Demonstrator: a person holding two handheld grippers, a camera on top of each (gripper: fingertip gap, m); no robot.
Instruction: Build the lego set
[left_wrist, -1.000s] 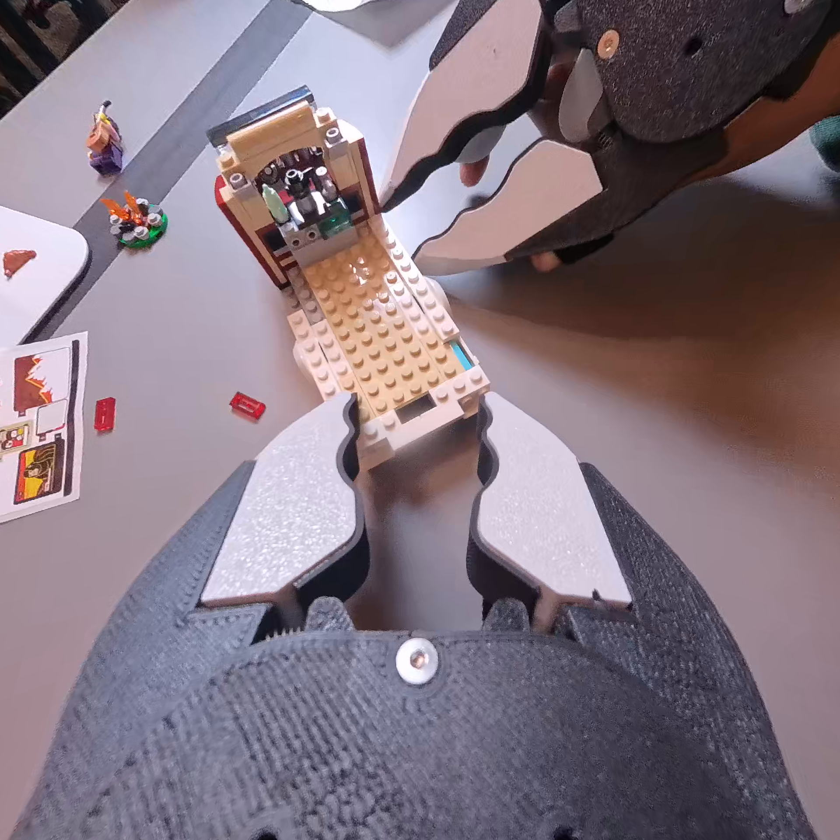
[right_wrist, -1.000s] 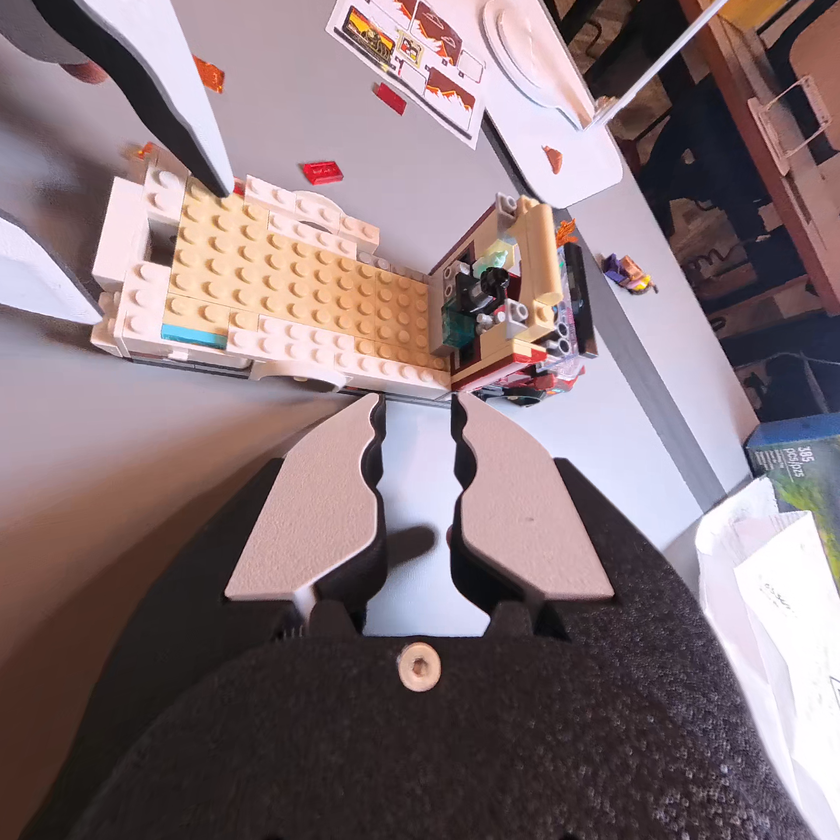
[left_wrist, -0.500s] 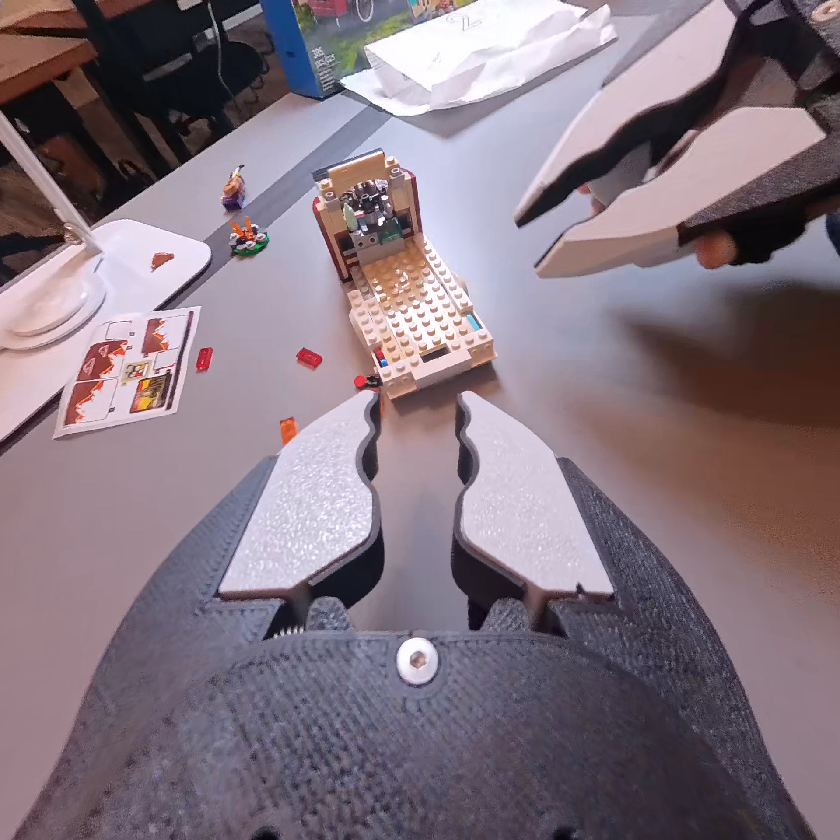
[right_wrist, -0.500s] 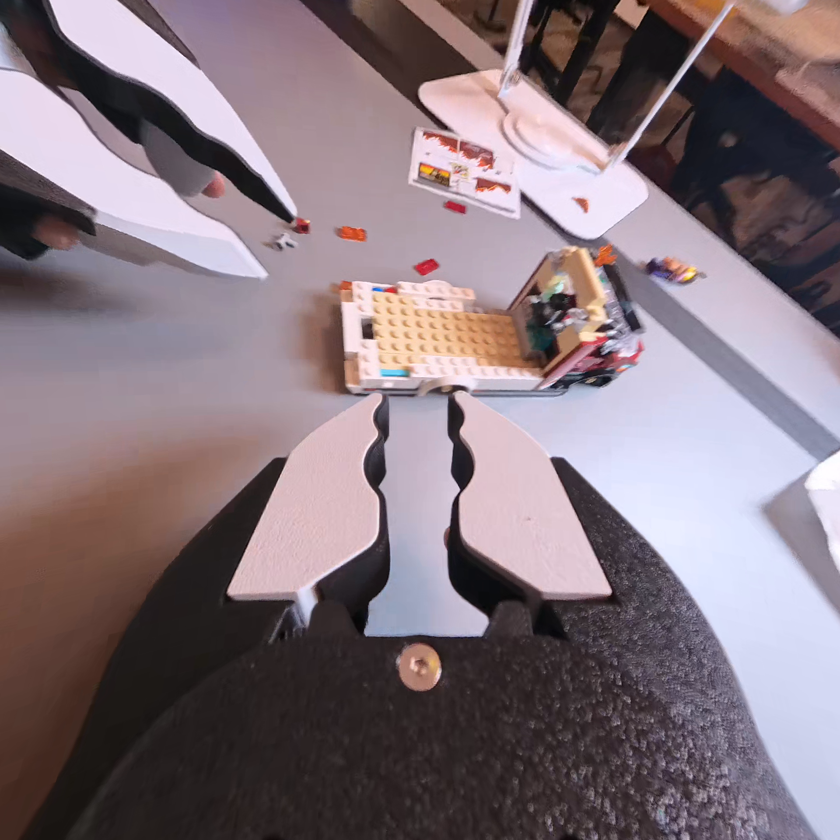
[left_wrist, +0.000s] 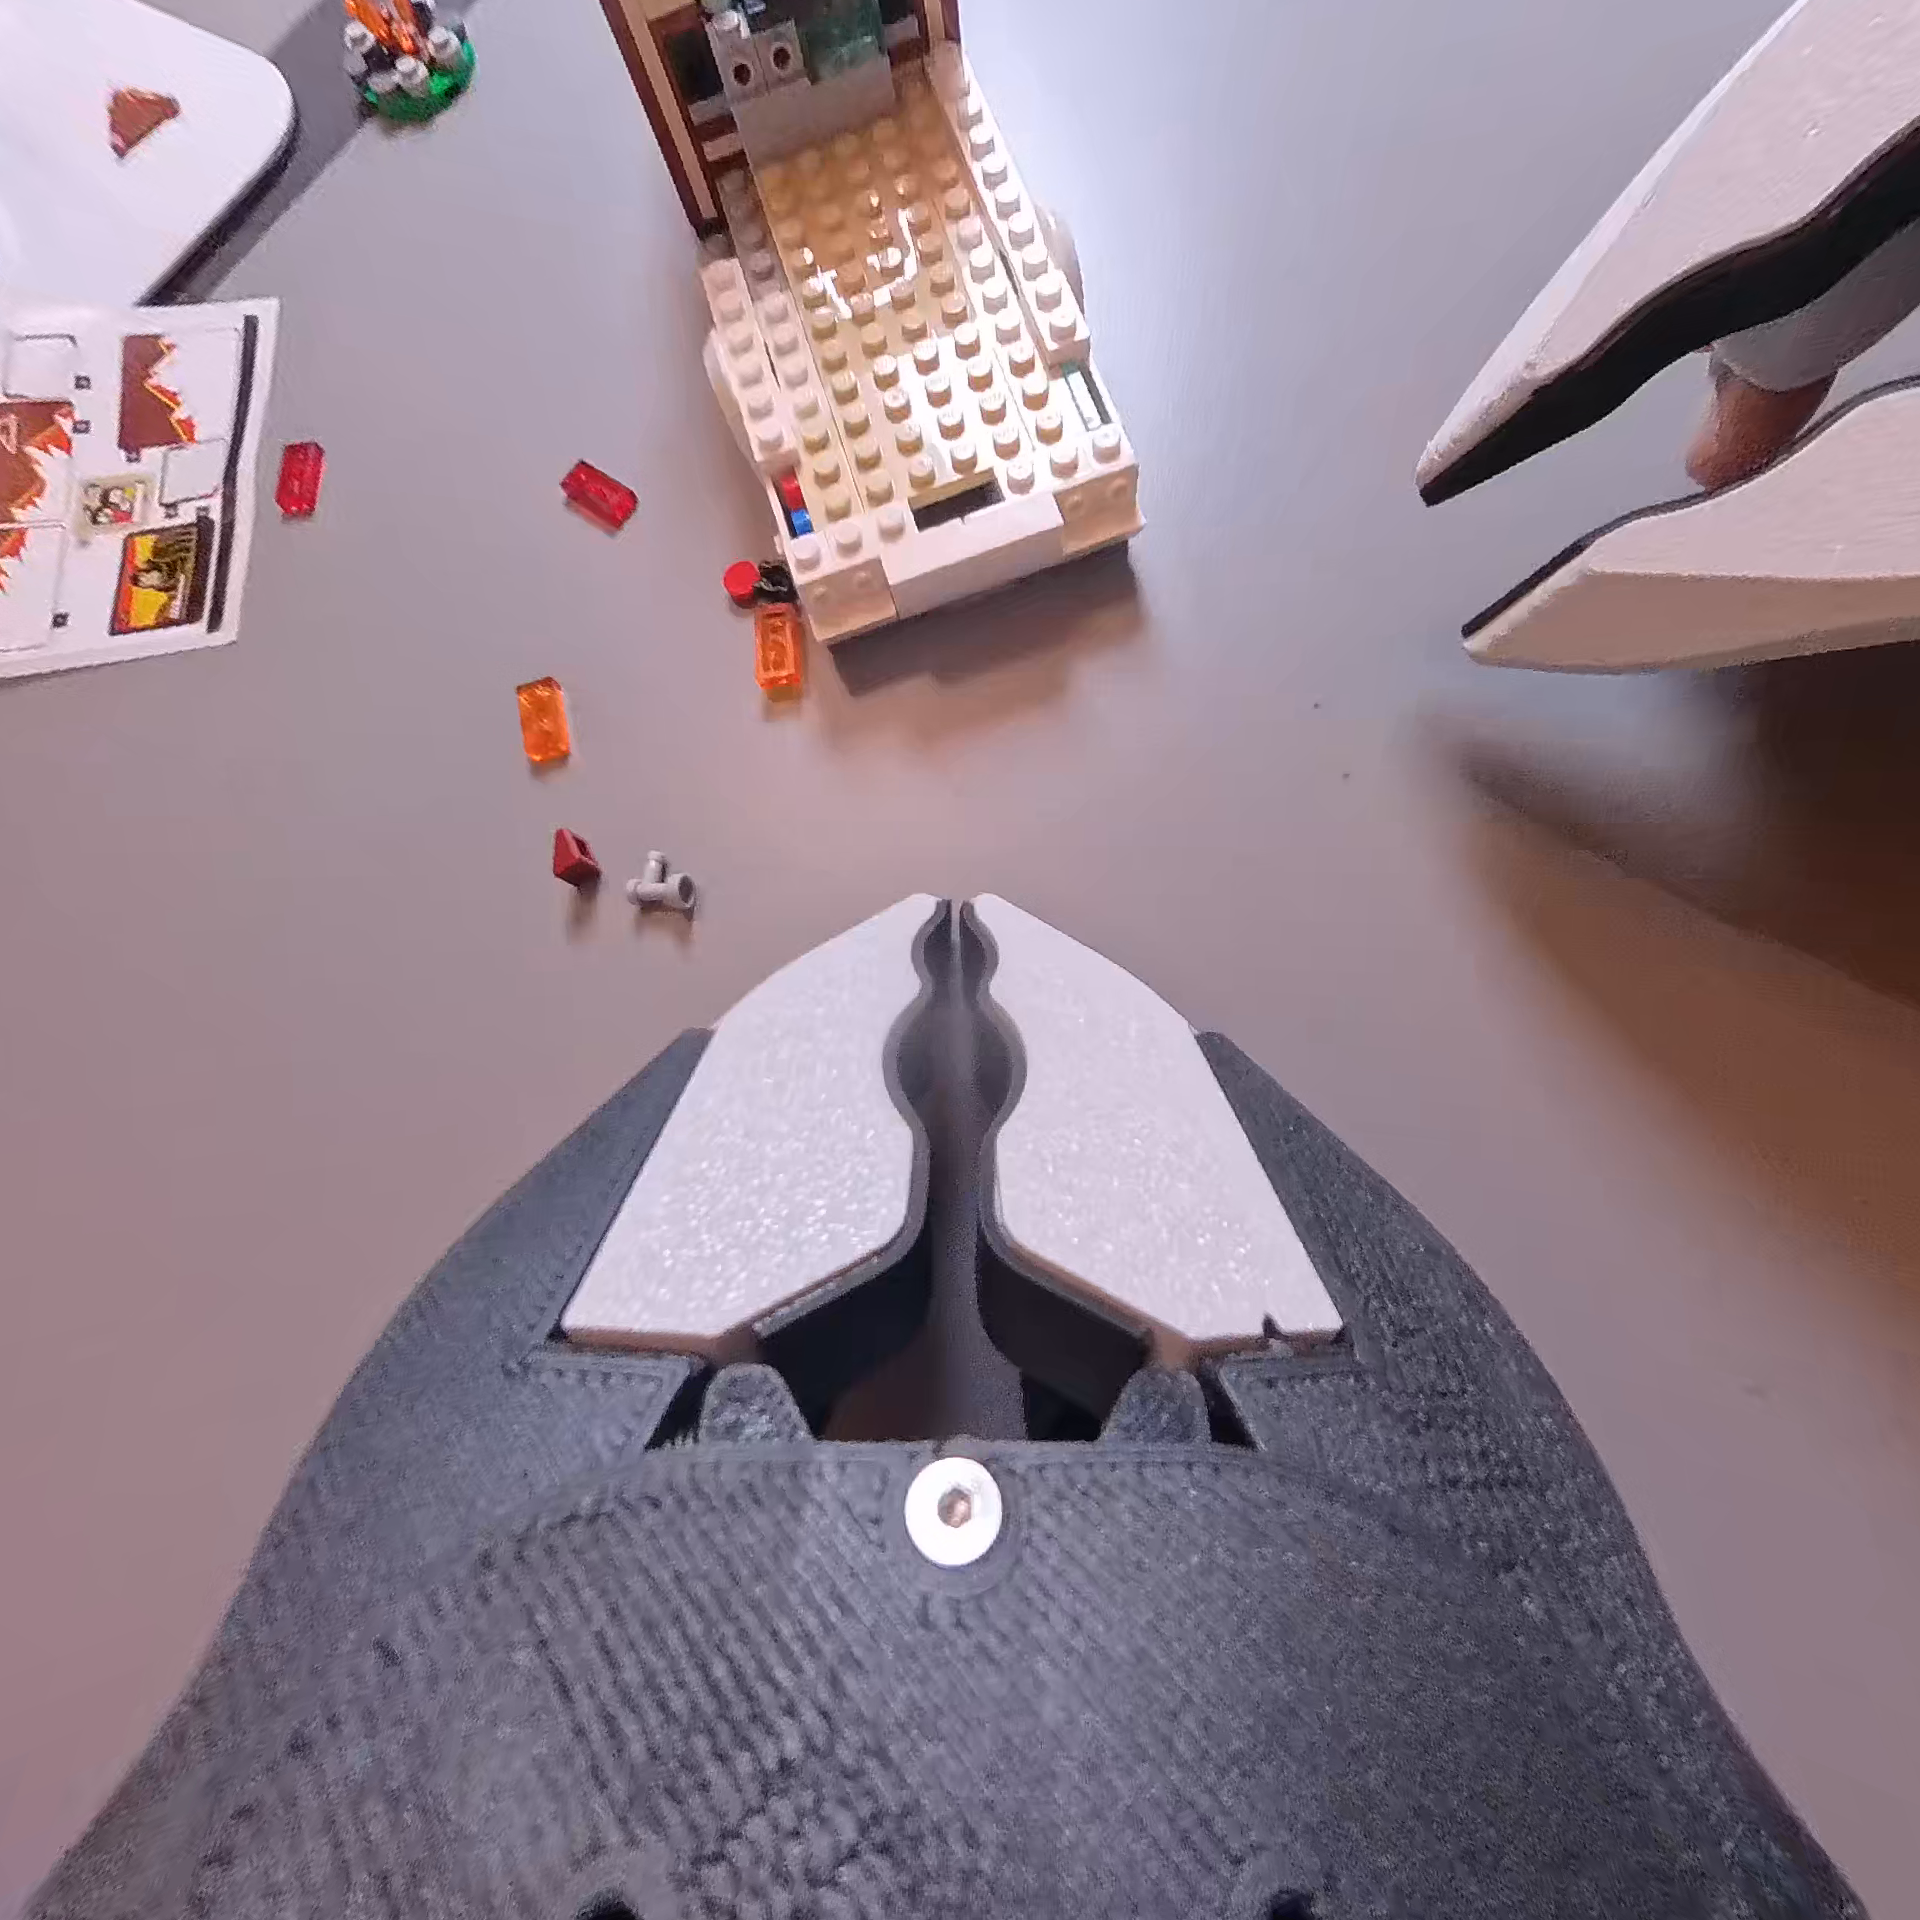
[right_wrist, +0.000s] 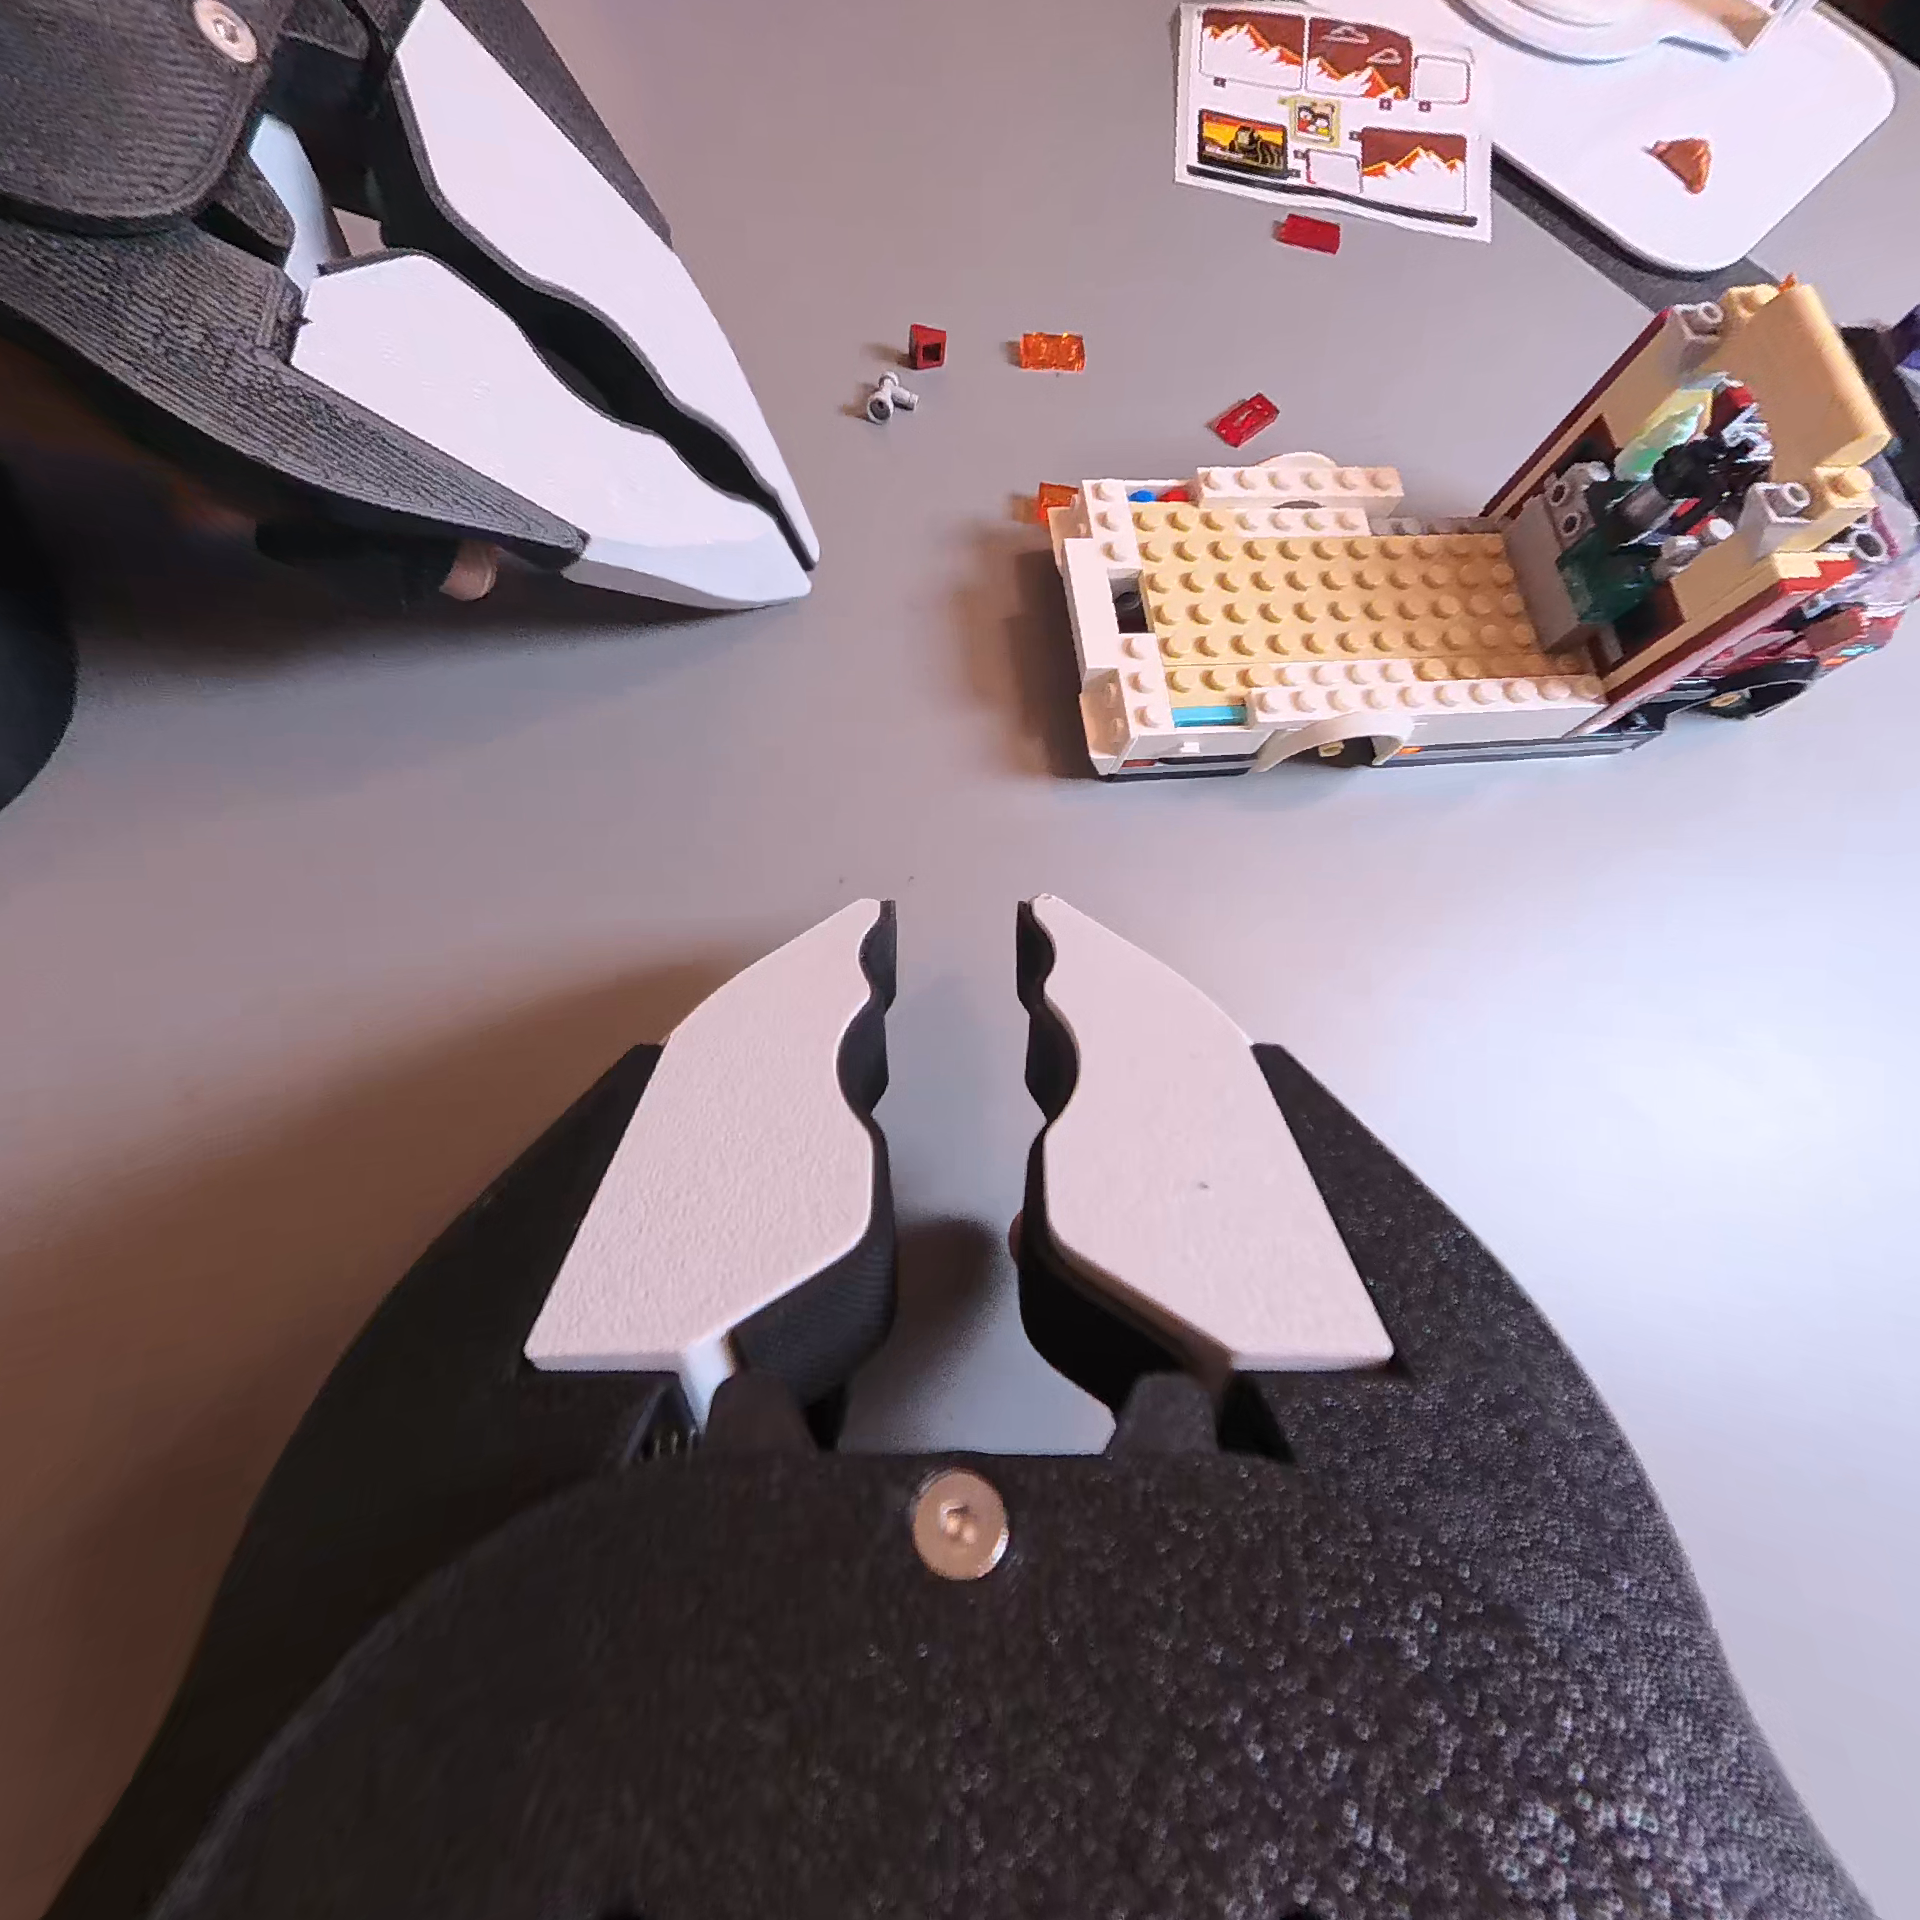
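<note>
The half-built lego truck (left_wrist: 914, 343) stands on the grey table (left_wrist: 1247, 831), loose pieces just off its rear corner. The next step is likely fetching a small part, say the grey connector (left_wrist: 661, 891) (tiny, so pinch squarely with the tips). The left gripper (left_wrist: 956, 906) is empty, its fingers closed together. The right gripper (right_wrist: 956, 914) holds nothing, fingers slightly apart, well clear of the truck.
</note>
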